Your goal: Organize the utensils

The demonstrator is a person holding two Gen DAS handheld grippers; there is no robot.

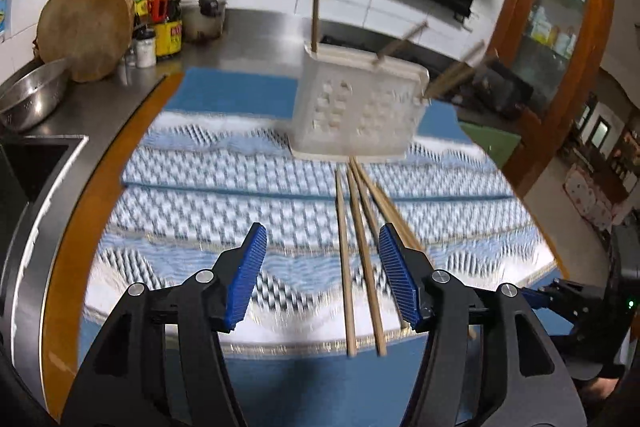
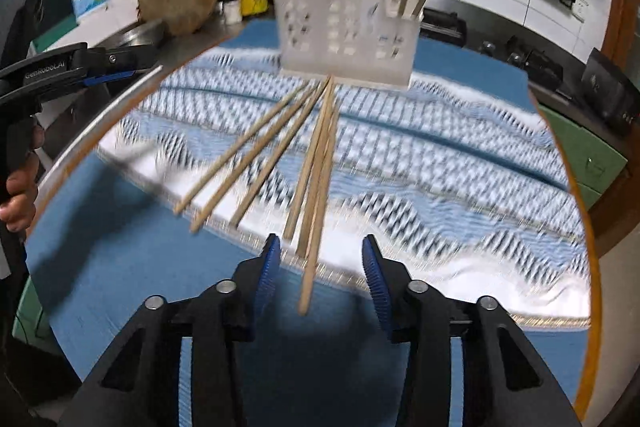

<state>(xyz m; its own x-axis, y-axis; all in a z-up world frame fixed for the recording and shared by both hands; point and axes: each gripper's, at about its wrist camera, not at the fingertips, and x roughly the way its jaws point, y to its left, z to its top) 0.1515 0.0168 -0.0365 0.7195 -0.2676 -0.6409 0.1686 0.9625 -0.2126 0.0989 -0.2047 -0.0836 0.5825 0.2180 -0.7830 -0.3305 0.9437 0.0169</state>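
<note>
Both tongs spread wide, empty: left tongs (image 1: pixel 322 242), right tongs (image 2: pixel 320 254). Loose chopsticks (image 2: pixel 316 163) fanned flat on patterned cloth (image 2: pixel 460 163) over worktop (image 2: pixel 120 267), far tips just before white holder (image 2: pixel 344 27). Three more upright inside holder.

So the tabletop (image 2: pixel 592 227) is round-ish with an orange wooden edge, and most of it's covered by a plain blue mat (image 2: pixel 132 267). On top of that sits a blue and white patterned cloth (image 2: pixel 440 163), kinda blurry in both views. Toward the far side of the cloth there's a white perforated utensil holder (image 2: pixel 344 31) standing upright with a few chopsticks poking out the top. In front of it a bunch of loose wooden chopsticks (image 2: pixel 280 155) lie fanned out on the cloth, far tips bunched near the holder's base, near ends spreading onto the mat.
</note>
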